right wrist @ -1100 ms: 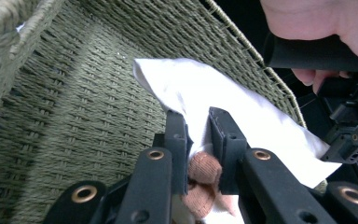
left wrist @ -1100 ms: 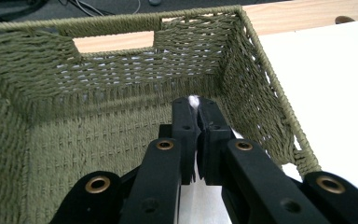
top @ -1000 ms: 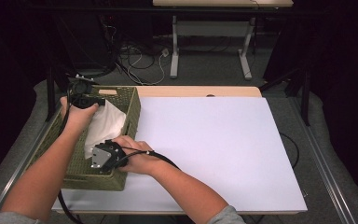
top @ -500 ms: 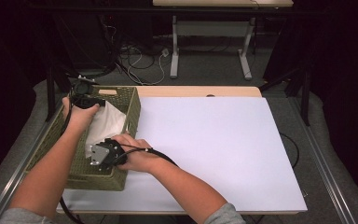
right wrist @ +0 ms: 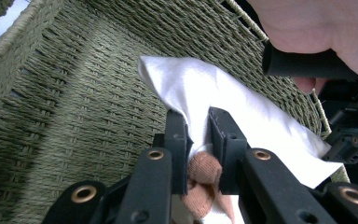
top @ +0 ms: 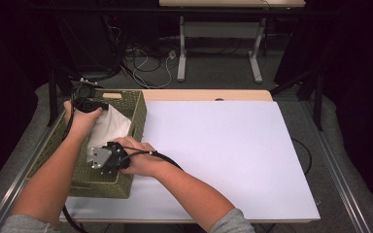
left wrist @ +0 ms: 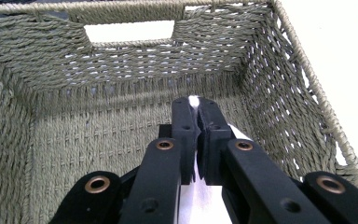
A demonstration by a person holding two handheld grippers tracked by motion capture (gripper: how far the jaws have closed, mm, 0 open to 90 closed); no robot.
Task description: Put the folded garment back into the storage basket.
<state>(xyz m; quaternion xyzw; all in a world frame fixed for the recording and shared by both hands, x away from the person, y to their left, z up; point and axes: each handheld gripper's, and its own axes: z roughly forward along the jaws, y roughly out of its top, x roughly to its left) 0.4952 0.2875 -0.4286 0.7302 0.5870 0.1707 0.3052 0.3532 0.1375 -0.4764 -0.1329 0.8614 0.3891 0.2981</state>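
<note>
Two hand-held grippers [top: 88, 99] [top: 104, 158] on white cloth [top: 109, 127] in basket [top: 131, 177]

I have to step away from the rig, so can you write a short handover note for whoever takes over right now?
Left gripper: shut on the white cloth, inside the green woven basket.
Right gripper: shut on the same cloth, with a bit of orange-brown fabric between its jaws too.
The basket sits at the left of the white table.
Done: both grips are set.
Left: probably lift the cloth out onto the table; it is not out yet.
</note>
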